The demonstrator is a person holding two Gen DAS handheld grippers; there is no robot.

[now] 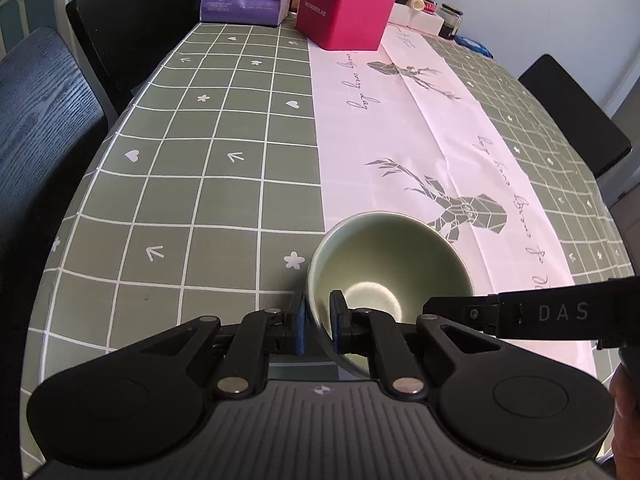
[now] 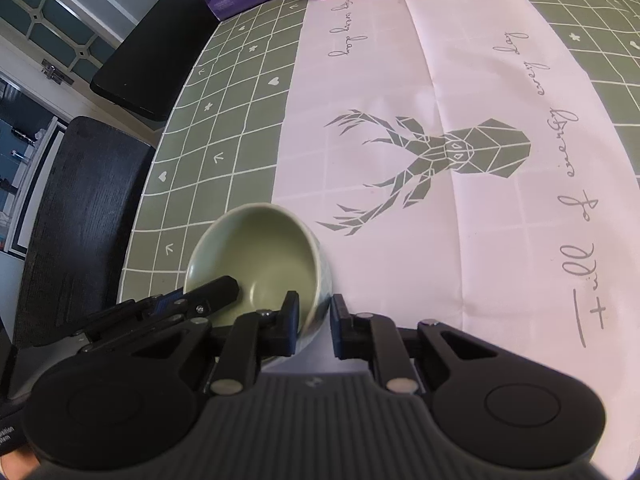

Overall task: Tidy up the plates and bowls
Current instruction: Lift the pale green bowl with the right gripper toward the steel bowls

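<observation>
My left tongs (image 1: 318, 322) pinch the green bowl (image 1: 390, 264) by its left rim. My right tongs (image 2: 315, 326) pinch its opposite rim above the worktop (image 1: 200, 184).

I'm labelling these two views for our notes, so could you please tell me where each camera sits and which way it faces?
Left wrist view: sits on the left tool, looking forward and down the table; its pads clamp the green bowl rim, and the right tool enters from the right.
Right wrist view: sits on the right tool, facing down over the deer-print runner; it grips the bowl's opposite rim, with the left tool at left.
Shared: the bowl, the runner, the pink box.
</observation>
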